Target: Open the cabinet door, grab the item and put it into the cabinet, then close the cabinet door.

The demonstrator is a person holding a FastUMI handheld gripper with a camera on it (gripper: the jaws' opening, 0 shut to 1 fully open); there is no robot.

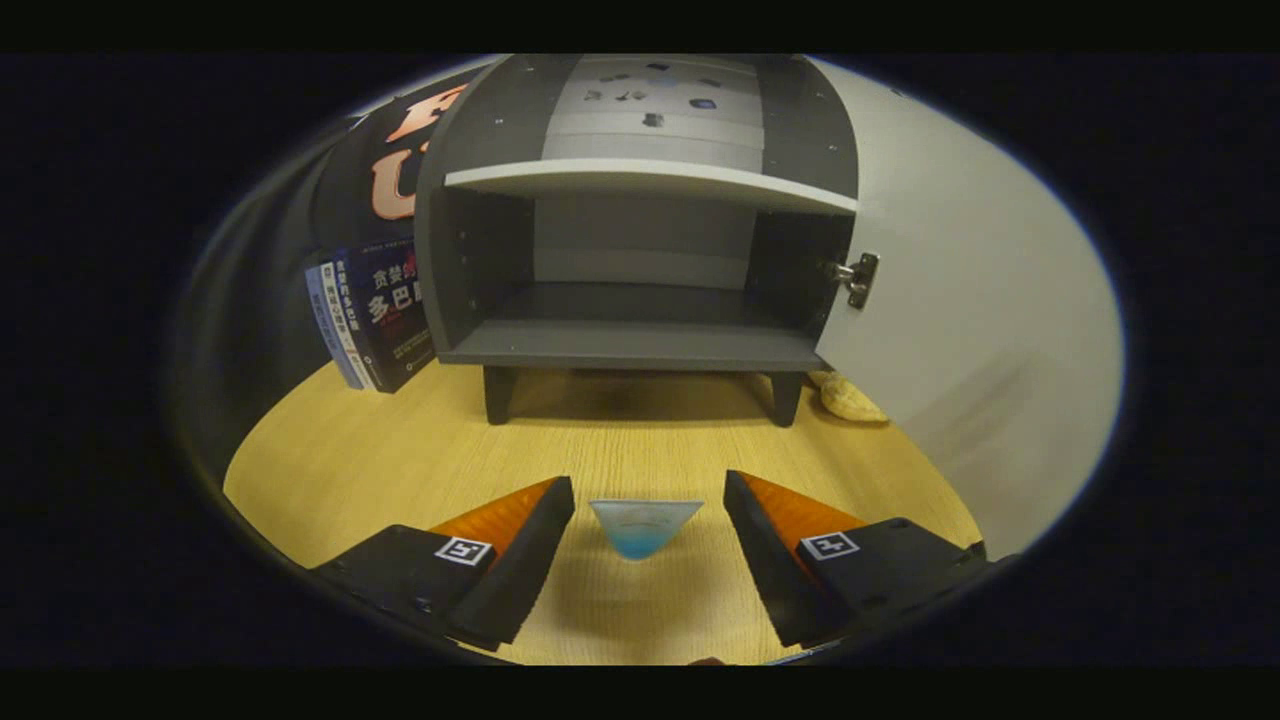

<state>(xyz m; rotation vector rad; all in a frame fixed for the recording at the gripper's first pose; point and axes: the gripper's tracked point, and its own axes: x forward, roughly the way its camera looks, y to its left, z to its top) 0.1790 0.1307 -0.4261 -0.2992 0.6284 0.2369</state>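
Observation:
A small grey cabinet (640, 345) stands on short dark legs on the wooden table, beyond the fingers. Its white door (960, 330) is swung wide open to the right, hinge showing, and the lower compartment and the shelf above it look bare. A small blue, translucent, triangle-shaped item (643, 528) lies on the table between my two fingertips. My gripper (648, 495) is open, with a gap on each side of the item, and the fingers touch nothing.
Several books (372, 318) stand upright against the cabinet's left side. A yellowish lumpy object (850, 398) lies on the table by the cabinet's right leg, under the open door. Bare wooden tabletop (620, 440) stretches between the fingers and the cabinet.

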